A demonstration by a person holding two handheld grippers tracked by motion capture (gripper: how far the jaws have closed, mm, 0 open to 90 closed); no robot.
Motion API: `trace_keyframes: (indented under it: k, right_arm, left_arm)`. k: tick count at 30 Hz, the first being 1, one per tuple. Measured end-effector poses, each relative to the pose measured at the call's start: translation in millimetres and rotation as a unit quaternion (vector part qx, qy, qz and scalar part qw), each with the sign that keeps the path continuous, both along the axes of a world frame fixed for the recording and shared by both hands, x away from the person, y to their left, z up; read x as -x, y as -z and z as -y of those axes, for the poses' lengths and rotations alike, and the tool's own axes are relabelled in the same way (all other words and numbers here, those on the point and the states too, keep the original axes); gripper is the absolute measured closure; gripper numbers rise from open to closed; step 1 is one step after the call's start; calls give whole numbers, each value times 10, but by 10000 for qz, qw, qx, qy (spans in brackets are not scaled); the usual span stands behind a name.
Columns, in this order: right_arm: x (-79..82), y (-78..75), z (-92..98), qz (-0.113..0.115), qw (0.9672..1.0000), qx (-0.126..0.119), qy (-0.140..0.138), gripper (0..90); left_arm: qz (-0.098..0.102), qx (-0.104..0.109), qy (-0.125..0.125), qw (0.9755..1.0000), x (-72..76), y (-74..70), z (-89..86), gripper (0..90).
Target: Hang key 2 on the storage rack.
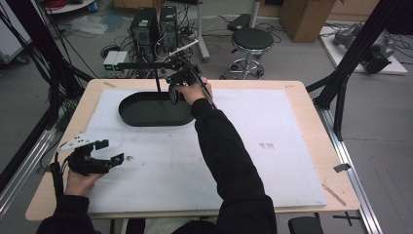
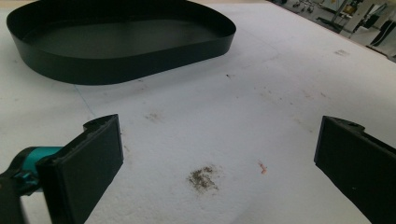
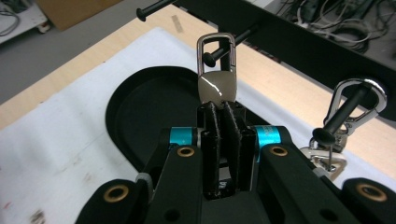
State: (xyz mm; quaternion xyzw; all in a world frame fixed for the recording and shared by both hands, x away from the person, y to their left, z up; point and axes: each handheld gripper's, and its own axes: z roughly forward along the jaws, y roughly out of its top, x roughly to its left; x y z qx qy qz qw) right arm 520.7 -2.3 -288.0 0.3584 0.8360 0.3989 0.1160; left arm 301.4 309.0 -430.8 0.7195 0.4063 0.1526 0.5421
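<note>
Above the black tray point(image 3: 140, 116), your right gripper point(image 3: 219, 109) pinches a beige key fob point(image 3: 215, 88), its clasp ring right at a rack peg point(image 3: 211, 58). If you tilt it, the ring could miss the peg and the fob fall. Your left gripper point(image 2: 219, 163) rests wide open, holding nothing.

Left gripper point(image 1: 109, 152): 8 o'clock, black jaws wide apart, held level | Right gripper point(image 3: 222, 116): 12 o'clock, arm outstretched, black padded jaws clamped together | Black sleeves on both forearms.
</note>
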Motion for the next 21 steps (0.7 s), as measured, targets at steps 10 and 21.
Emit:
trace_keyframes:
  k: [10, 21]
  right_arm:
    - [-49, 115, -94, 179, 9989, -118, 410, 850]
    - [-143, 206, -84, 186, 9977, -458, 464, 849]
  left_arm:
    - [-4, 12, 25, 10000, -2, 2, 2, 17]
    - [-9, 2, 25, 10000, -6, 5, 1, 17]
